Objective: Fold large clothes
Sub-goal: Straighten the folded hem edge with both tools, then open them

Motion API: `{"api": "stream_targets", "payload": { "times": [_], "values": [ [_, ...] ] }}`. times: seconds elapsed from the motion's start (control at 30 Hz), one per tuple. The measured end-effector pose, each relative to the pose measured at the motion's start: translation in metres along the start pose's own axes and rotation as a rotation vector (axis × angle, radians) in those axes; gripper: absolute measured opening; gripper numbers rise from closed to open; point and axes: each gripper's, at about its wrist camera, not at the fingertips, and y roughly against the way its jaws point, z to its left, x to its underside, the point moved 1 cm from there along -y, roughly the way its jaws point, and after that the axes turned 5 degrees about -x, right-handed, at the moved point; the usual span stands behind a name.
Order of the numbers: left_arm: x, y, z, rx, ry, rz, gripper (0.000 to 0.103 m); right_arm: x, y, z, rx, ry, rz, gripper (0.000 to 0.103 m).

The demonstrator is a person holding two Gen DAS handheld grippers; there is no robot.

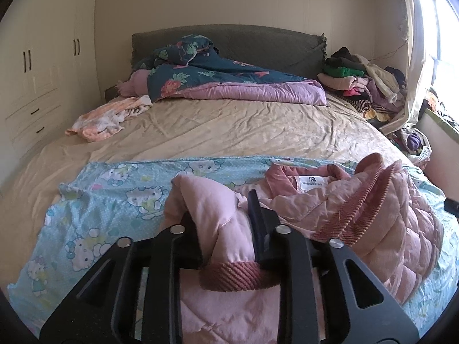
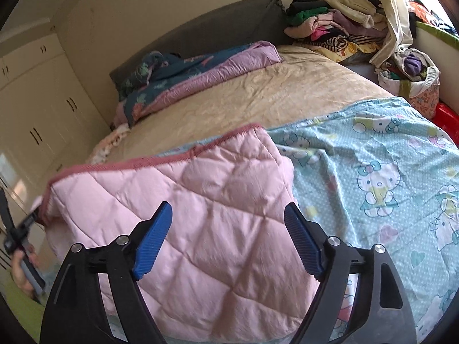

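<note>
A pink quilted jacket (image 1: 373, 209) with darker ribbed trim lies on a light blue Hello Kitty sheet (image 1: 120, 195) at the near end of the bed. My left gripper (image 1: 222, 215) is shut on a sleeve of the jacket, near its ribbed cuff (image 1: 238, 278). The white collar label (image 1: 311, 183) faces up. In the right wrist view the jacket (image 2: 200, 215) lies folded over, quilted side up. My right gripper (image 2: 228, 218) is open just above it, blue pads (image 2: 156, 235) apart, holding nothing. The left gripper (image 2: 17, 229) shows at the far left.
A beige bedsheet (image 1: 229, 126) covers the bed. A teal and purple duvet (image 1: 229, 83) lies by the grey headboard. A peach garment (image 1: 109, 117) lies at the left. A clothes pile (image 1: 364, 86) and a fabric basket (image 2: 416, 83) sit at the right. White wardrobes (image 1: 43, 66) stand left.
</note>
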Motion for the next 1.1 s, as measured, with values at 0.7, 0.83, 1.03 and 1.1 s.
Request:
{"api": "stream_targets", "payload": {
  "times": [0.7, 0.83, 1.03, 1.1],
  "values": [
    [0.060, -0.015, 0.058, -0.019, 0.105, 0.144, 0.092, 0.020, -0.011, -0.013, 0.179, 0.128, 0.060, 0.093],
    [0.085, -0.037, 0.064, 0.063, 0.164, 0.233, 0.092, 0.016, -0.032, -0.017, 0.187, 0.137, 0.090, 0.093],
    [0.095, -0.053, 0.048, 0.143, 0.164, 0.260, 0.069, 0.015, -0.065, -0.030, 0.169, 0.131, 0.146, 0.075],
    [0.092, -0.053, 0.039, 0.098, 0.108, 0.242, 0.031, 0.016, -0.067, -0.025, 0.160, 0.145, 0.146, 0.045]
  ]
}}
